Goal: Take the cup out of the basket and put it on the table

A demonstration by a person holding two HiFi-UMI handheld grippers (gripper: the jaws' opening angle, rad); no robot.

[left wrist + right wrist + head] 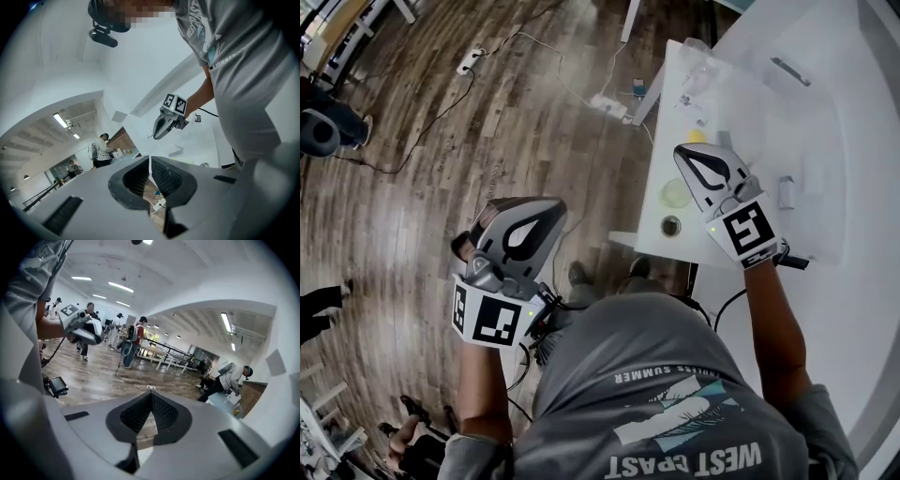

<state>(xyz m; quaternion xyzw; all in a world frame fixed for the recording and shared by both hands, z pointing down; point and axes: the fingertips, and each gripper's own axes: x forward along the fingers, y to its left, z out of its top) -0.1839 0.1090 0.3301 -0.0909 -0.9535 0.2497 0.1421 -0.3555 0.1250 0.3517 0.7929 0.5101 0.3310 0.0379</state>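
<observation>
My right gripper point(694, 161), jaws together on nothing, hangs above the white table point(862, 281) with what I take for the cup point(676, 193) standing at its six o'clock, seemingly delivered, while the left gripper point(539, 217), likewise closed and empty, idles at nine o'clock over the wooden floor point(441, 141).

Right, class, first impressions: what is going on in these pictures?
A person in a grey T-shirt holds a gripper in each hand. The right gripper hangs over the white table, and the left gripper over the wooden floor beside it. Both have their jaws shut with nothing between them. A few small items lie near the table's edge. No basket is in view, so the cup task does not look under way.
</observation>
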